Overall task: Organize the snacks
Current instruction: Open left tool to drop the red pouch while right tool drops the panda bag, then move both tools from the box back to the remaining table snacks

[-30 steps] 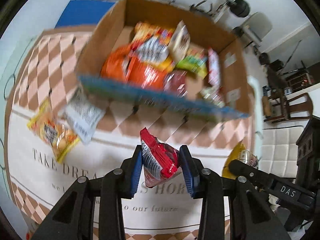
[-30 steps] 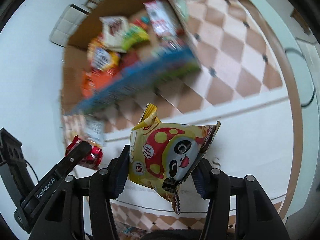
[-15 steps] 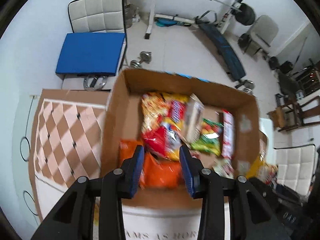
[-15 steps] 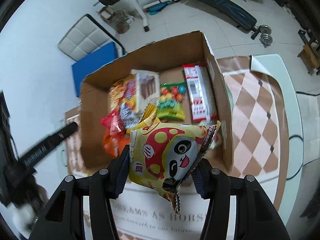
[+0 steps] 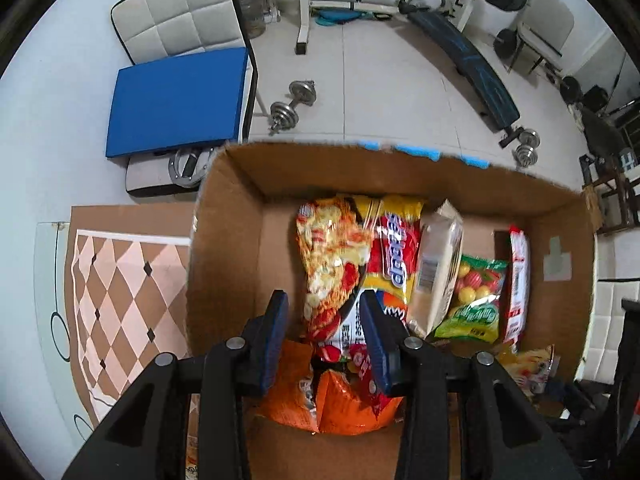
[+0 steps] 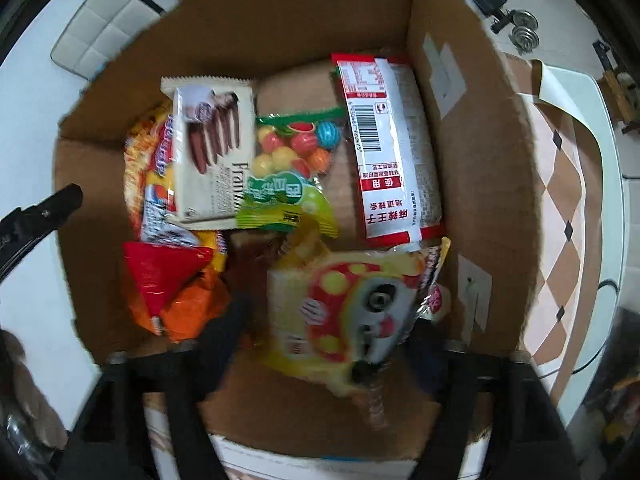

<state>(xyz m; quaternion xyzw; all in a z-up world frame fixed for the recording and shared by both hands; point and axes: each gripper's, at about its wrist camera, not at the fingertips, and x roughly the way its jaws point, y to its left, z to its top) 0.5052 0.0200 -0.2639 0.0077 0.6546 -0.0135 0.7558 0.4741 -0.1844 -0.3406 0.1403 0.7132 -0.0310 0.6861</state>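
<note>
An open cardboard box holds several snack packs. My left gripper hangs over its near left part, pointing down. Its jaws are just opening, and the pads no longer press the small red packet. In the right wrist view that red packet rests on orange bags, apart from the left finger. My right gripper is low inside the box with its jaws opening. The yellow panda bag is blurred and slipping down between them, clear of the left pad.
Noodles, a wafer pack, a candy bag and a long red-and-white pack fill the box's far half. The box stands on a checkered tablecloth. On the floor beyond are a blue-cushioned chair and a dumbbell.
Both grippers moved from above the tablecloth to over the box and came lower. The right jaws spread and the panda bag slid down. The red packet left the left pads.
</note>
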